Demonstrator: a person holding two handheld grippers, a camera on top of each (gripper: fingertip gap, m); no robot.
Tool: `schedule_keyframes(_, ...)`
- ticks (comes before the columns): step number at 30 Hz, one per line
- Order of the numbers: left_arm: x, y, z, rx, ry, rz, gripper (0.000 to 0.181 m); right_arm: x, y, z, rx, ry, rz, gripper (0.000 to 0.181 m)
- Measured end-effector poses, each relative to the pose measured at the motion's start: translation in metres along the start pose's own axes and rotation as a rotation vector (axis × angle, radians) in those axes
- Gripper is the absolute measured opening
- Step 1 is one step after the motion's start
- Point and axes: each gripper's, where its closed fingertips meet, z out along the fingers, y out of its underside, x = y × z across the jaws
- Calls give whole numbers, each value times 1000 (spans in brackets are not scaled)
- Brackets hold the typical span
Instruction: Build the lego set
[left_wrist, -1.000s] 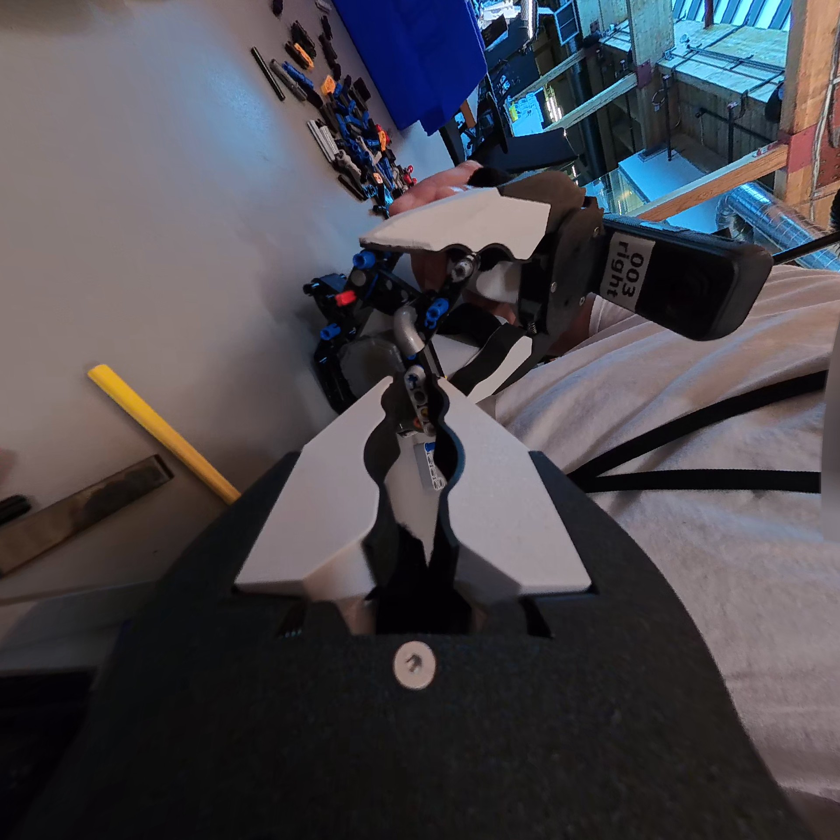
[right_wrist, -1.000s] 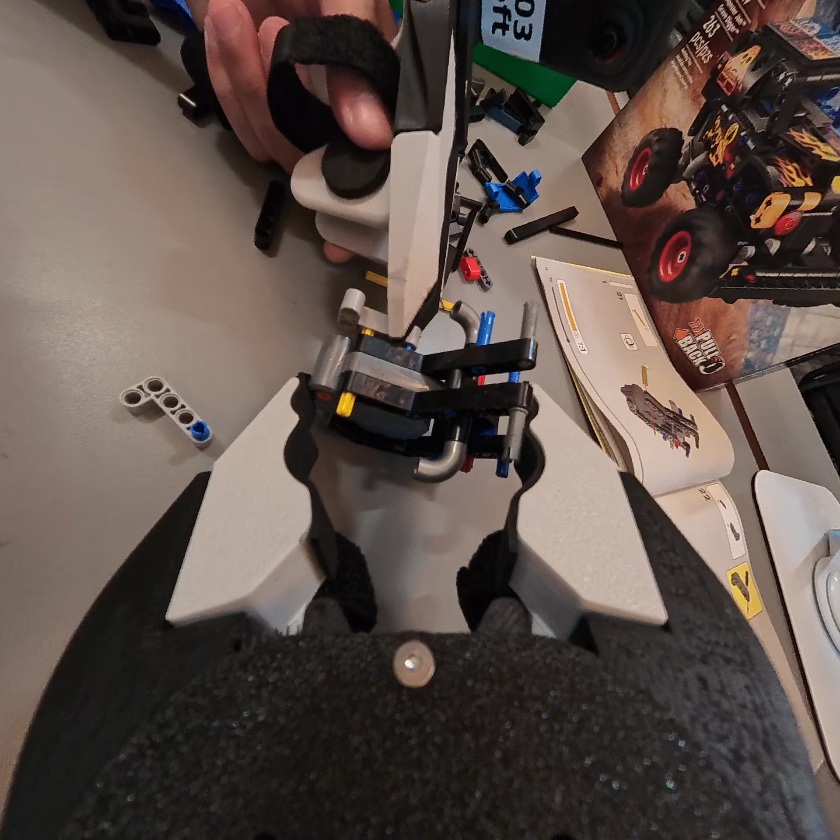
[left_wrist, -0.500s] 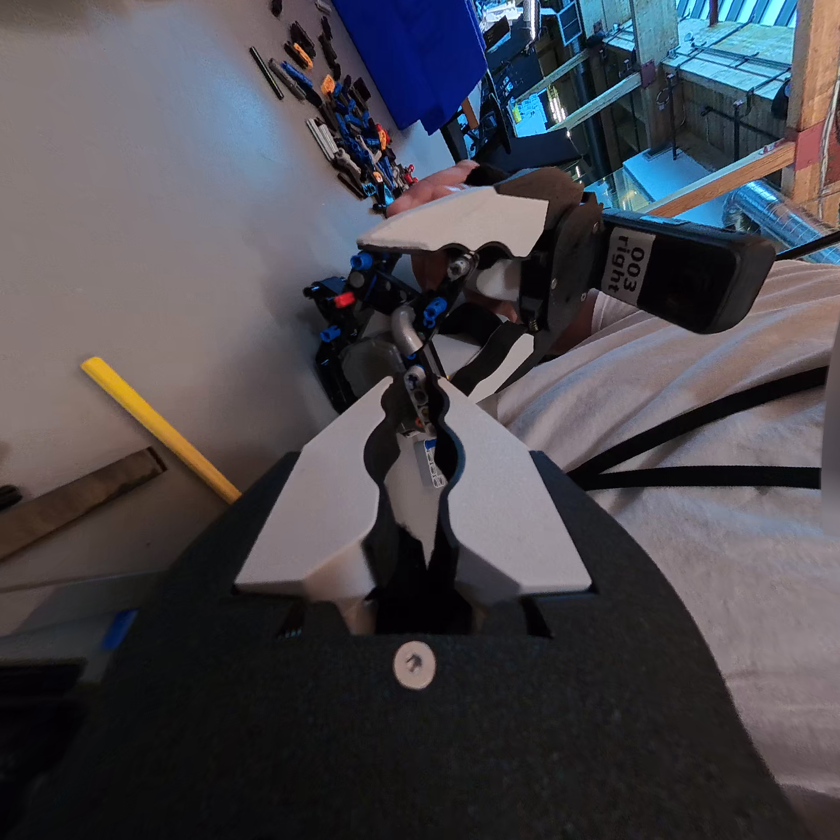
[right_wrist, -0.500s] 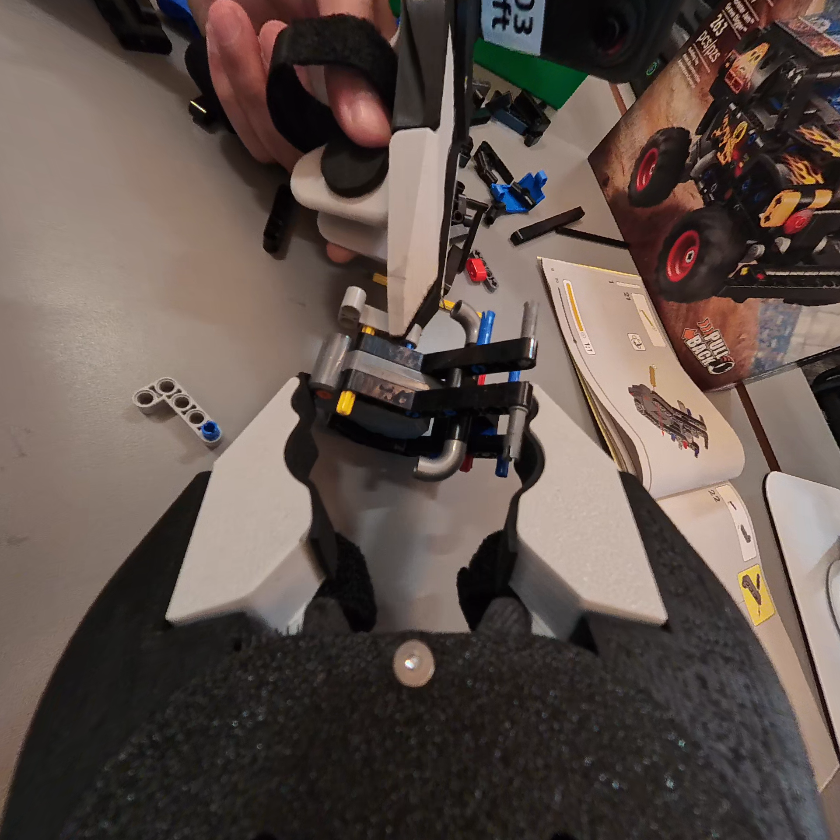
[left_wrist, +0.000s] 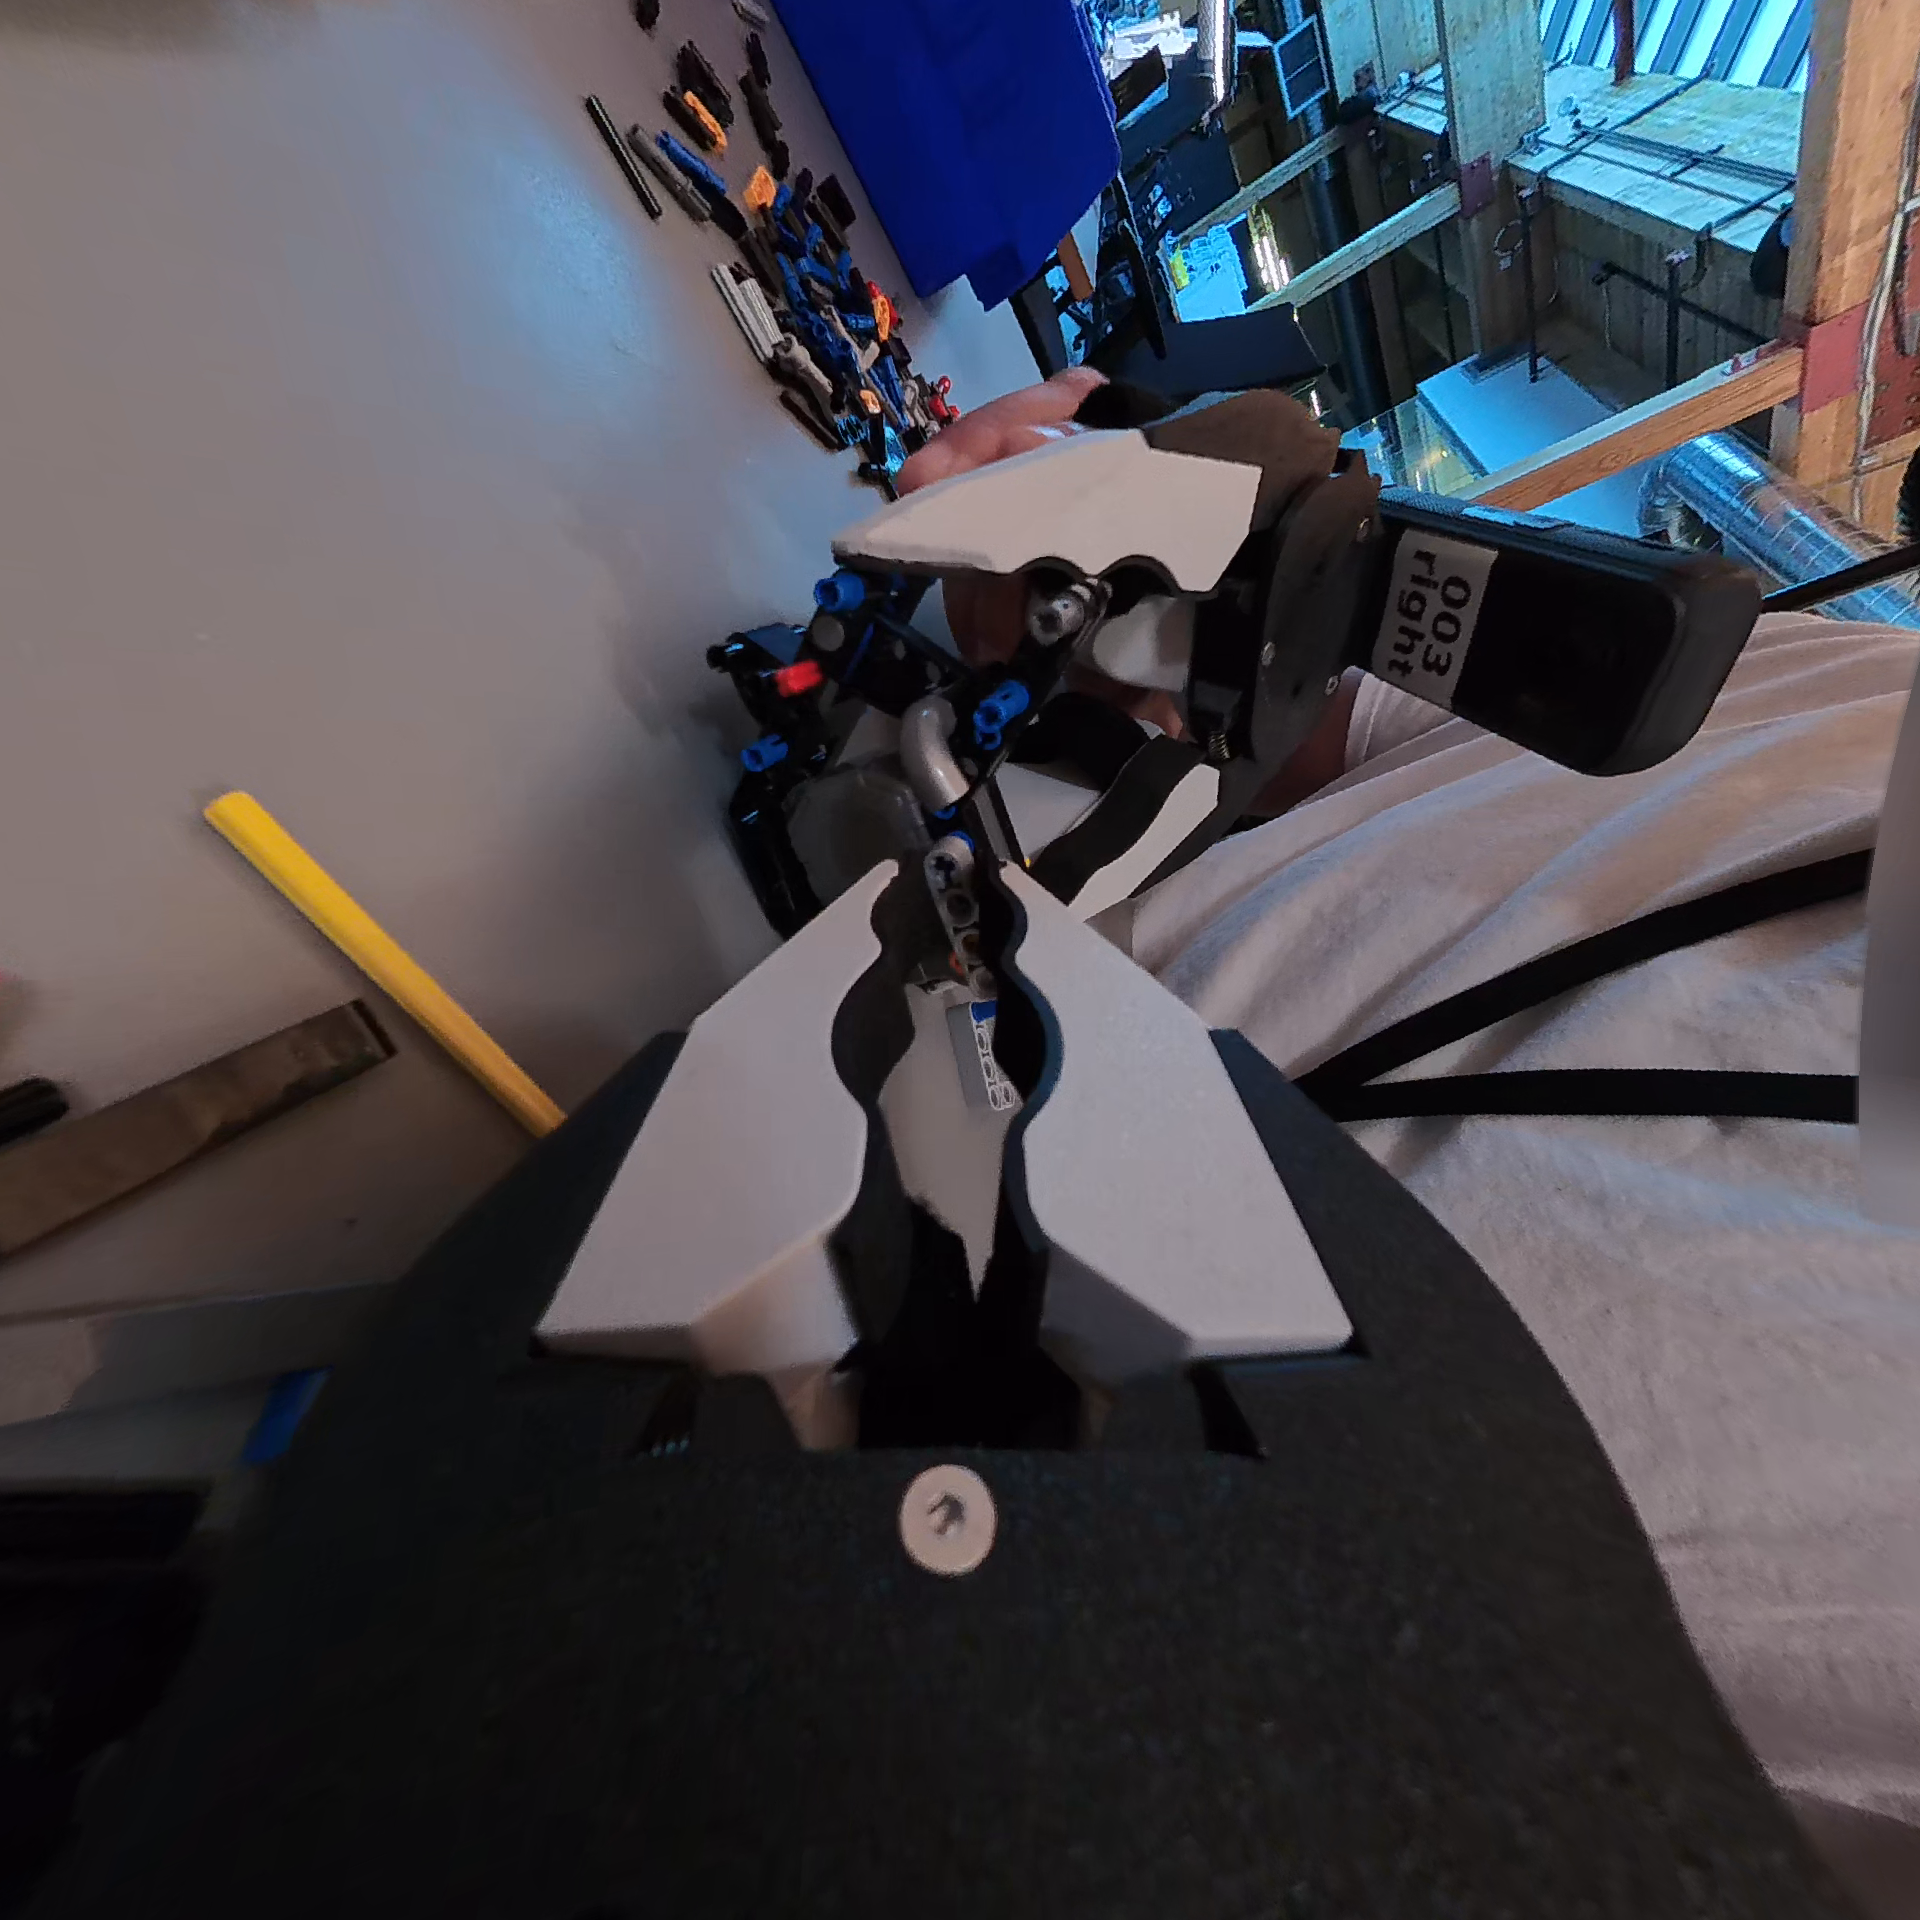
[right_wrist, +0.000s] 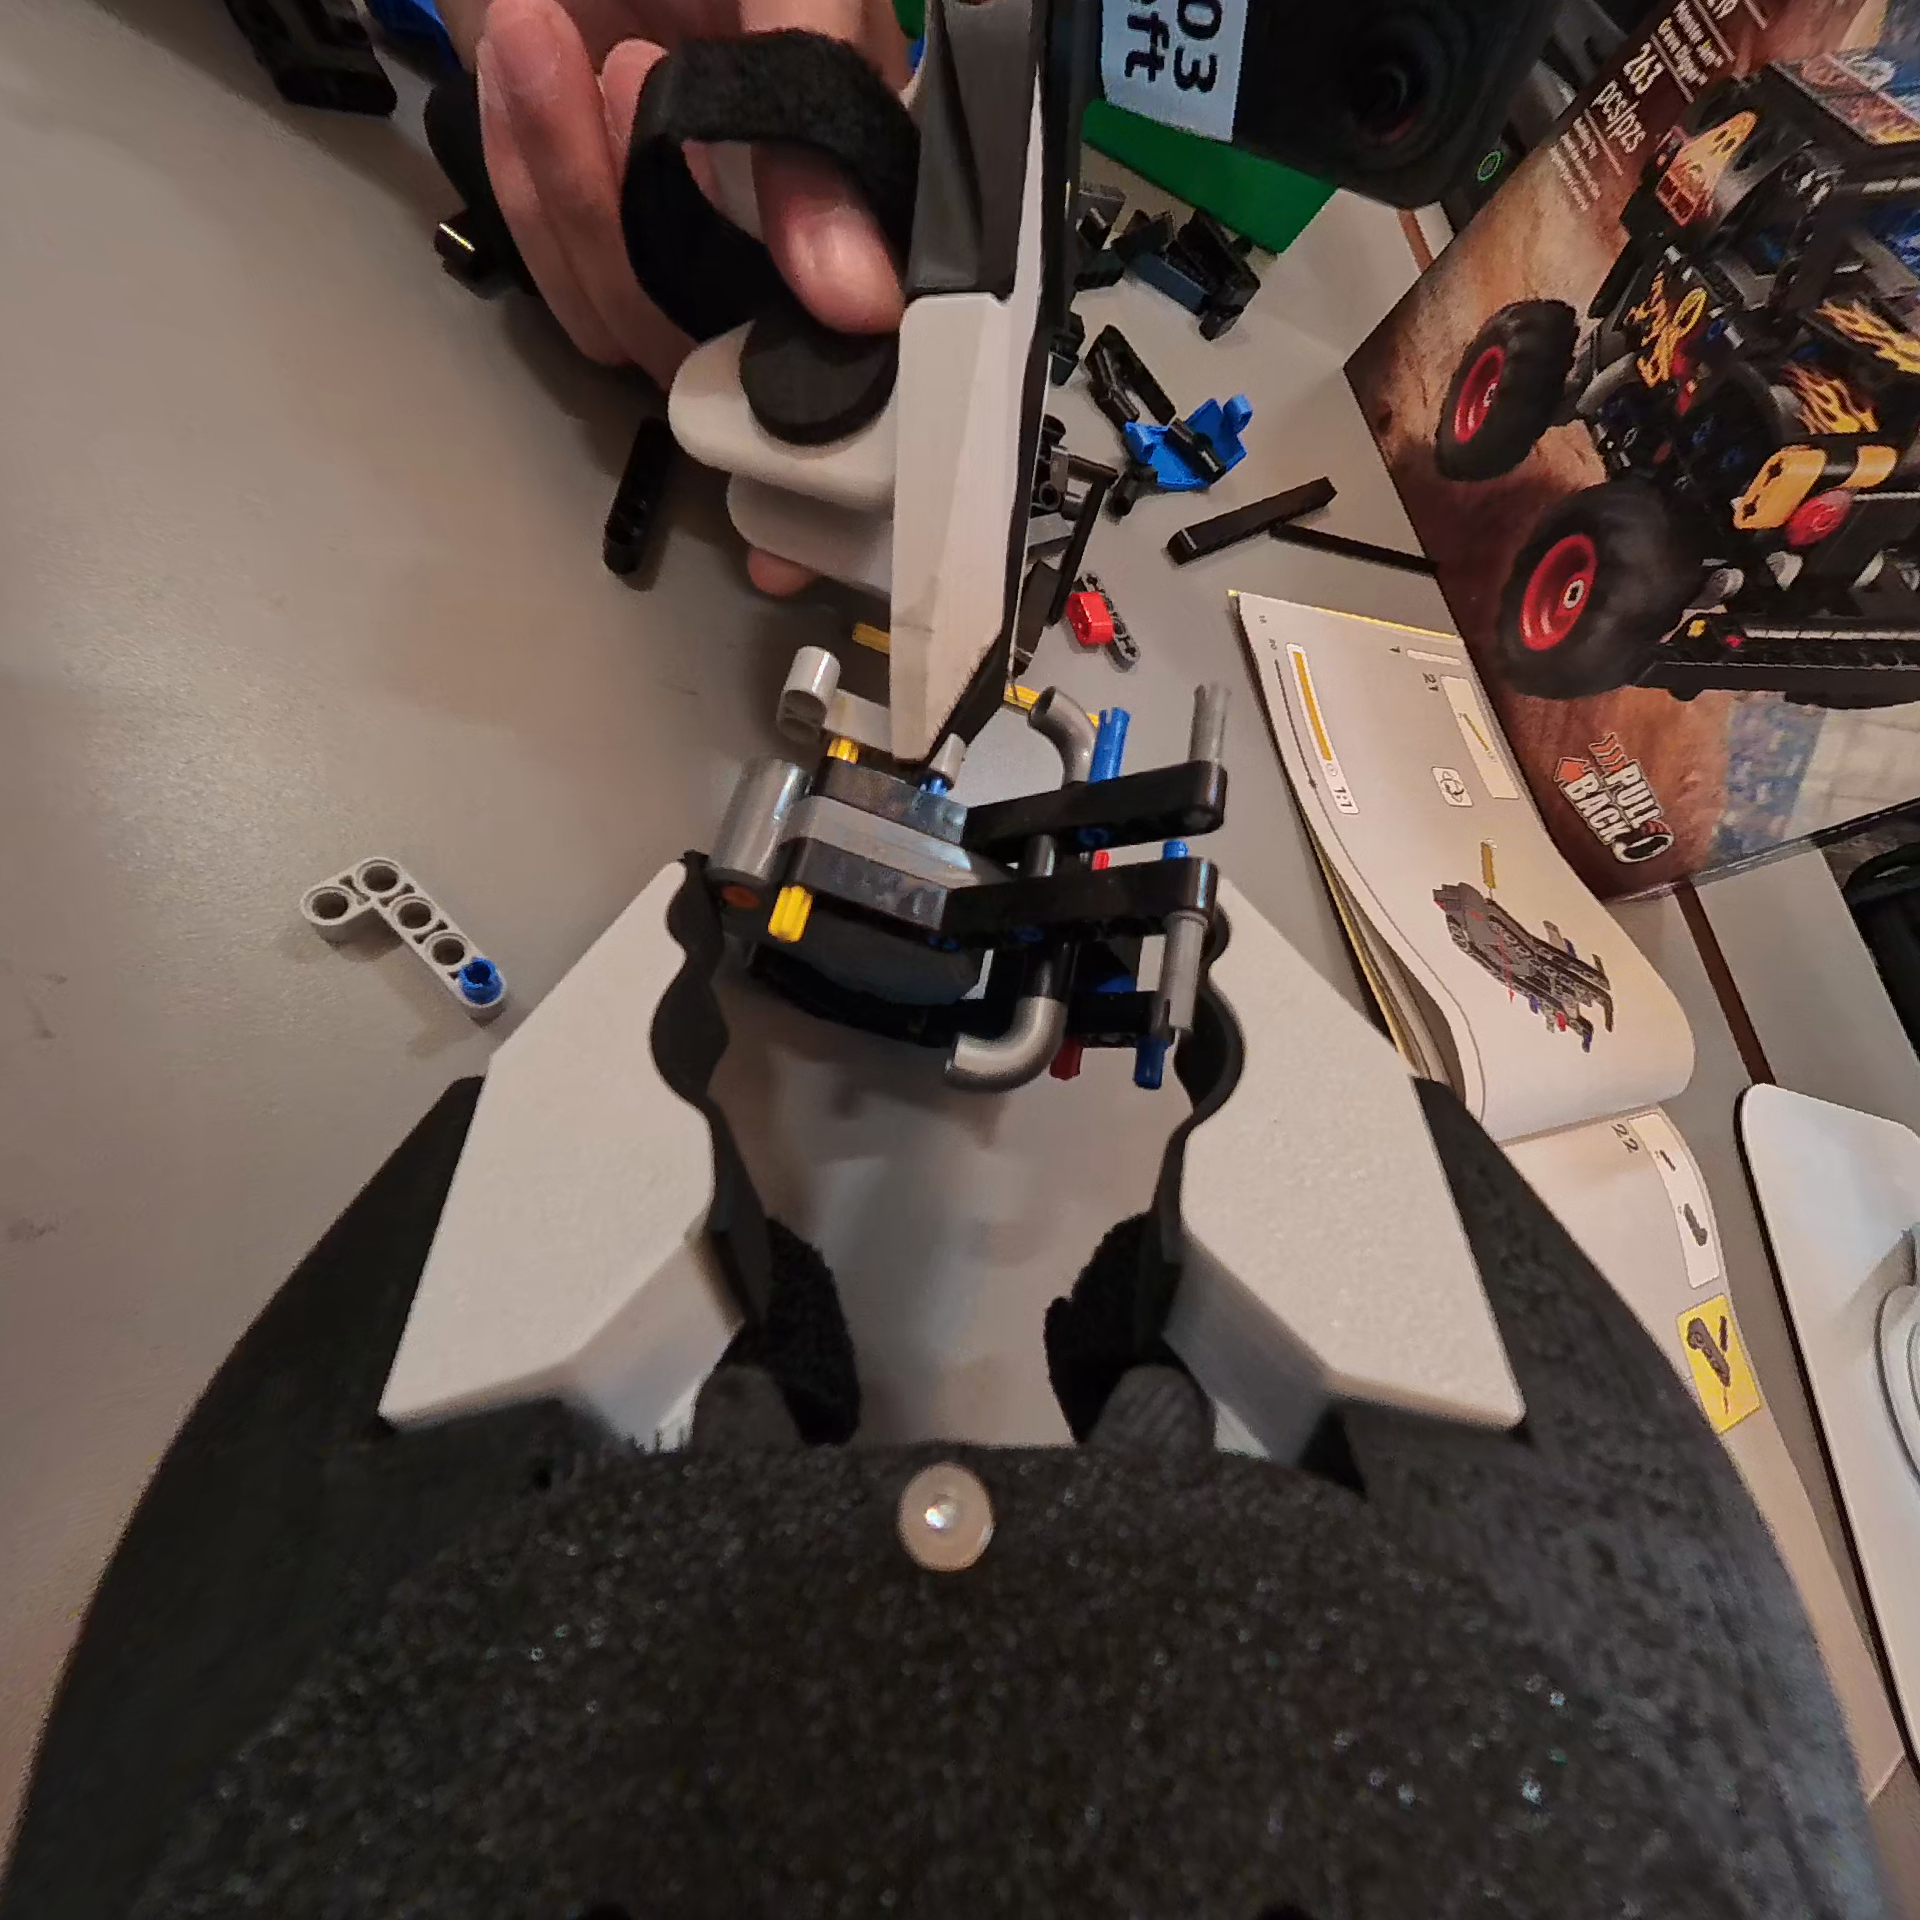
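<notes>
Half-built: a black and grey lego chassis (right_wrist: 935, 894) with bent grey pipes, blue and yellow pins, two black beams. Clamped between the fingertips of the right gripper (right_wrist: 951, 935), jaws spread wide to span it. Pinched from above by the left gripper (left_wrist: 951, 904), closed narrowly on a light grey beam (left_wrist: 954, 883) at its top. Left of the right gripper, well apart, a loose grey L-beam (right_wrist: 405, 925). Compared with half a second ago, hardly changed: both grips as before, table contents shifted slightly.
</notes>
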Motion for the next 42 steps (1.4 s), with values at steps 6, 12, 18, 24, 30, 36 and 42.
schedule_keyframes(6, 0, 0, 0, 2, 5, -14, 7, 0, 1, 0, 6, -6, 10, 89)
schedule_keyframes(12, -3, -2, -3, 11, -15, -13, 6, 0, 2, -2, 0, -13, 17, 88)
schedule_keyframes(18, -4, 0, -5, 5, -49, 28, 6, 8, 9, -3, 6, -25, 71, 89)
schedule_keyframes(24, -3, -12, -12, 64, -42, 1, 6, 7, 8, -4, 11, -14, 57, 89)
schedule_keyframes(30, -1, 12, -9, -32, -225, 85, 6, 11, 13, -5, -9, -35, 141, 89)
schedule_keyframes(36, -10, 35, 6, -191, -424, 253, 6, 12, 18, -7, -6, -77, 185, 89)
schedule_keyframes(42, -11, 34, 19, -202, -382, 237, 7, 12, 21, -10, 4, -105, 202, 89)
